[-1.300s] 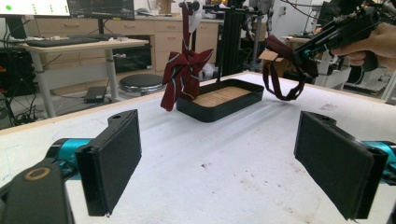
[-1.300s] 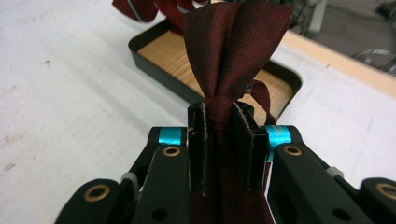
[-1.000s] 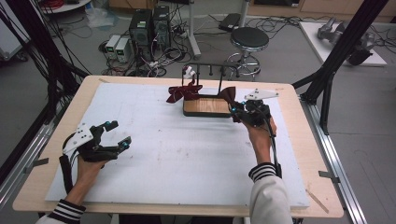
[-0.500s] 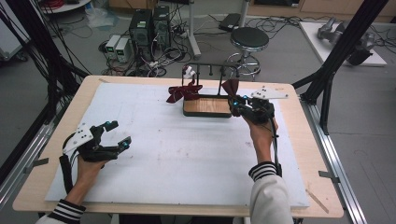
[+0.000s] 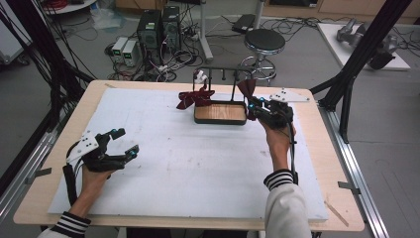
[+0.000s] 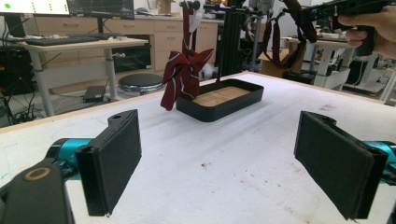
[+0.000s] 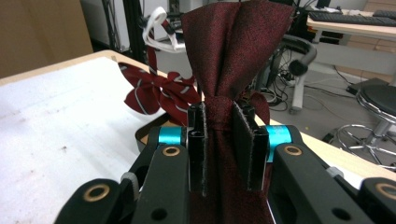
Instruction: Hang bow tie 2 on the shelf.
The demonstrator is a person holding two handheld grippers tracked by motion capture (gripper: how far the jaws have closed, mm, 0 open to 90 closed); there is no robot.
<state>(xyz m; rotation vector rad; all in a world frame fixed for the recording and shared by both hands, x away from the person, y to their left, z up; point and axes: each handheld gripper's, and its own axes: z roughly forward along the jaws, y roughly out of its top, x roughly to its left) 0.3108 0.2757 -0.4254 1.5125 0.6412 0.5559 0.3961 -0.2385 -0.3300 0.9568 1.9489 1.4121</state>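
right tool [image 5: 253,105] at the far right of the counter [image 5: 59,198], just beside the right end of the black tray [image 5: 220,120]. its jaws are pinched tight on the knot of a plain dark red bow tie [image 7: 233,56]; the right gripper view shows the cloth flaring up above the pads [image 7: 196,144] and hanging down below them. in the high view this bow tie [image 5: 246,88] sits above the tray's right end, close to the thin black rack [image 5: 220,70] that rises from the tray. whether it touches the rack cannot be told.

a second, striped bow tie [image 5: 195,98], dark red with pale stripes, hangs from the rack's left side by a white strap [image 5: 200,77], its lower edge at the tray's left rim. the left gripper view shows it [image 6: 183,77] draping down in front of the tray [image 6: 219,100], whose floor is wood-coloured.

left tool [image 5: 124,144] low at the near left of the counter, well apart from tray and ties, resting over the white sheet [image 5: 198,168]. jaws wide, nothing between the pads [image 6: 114,163].
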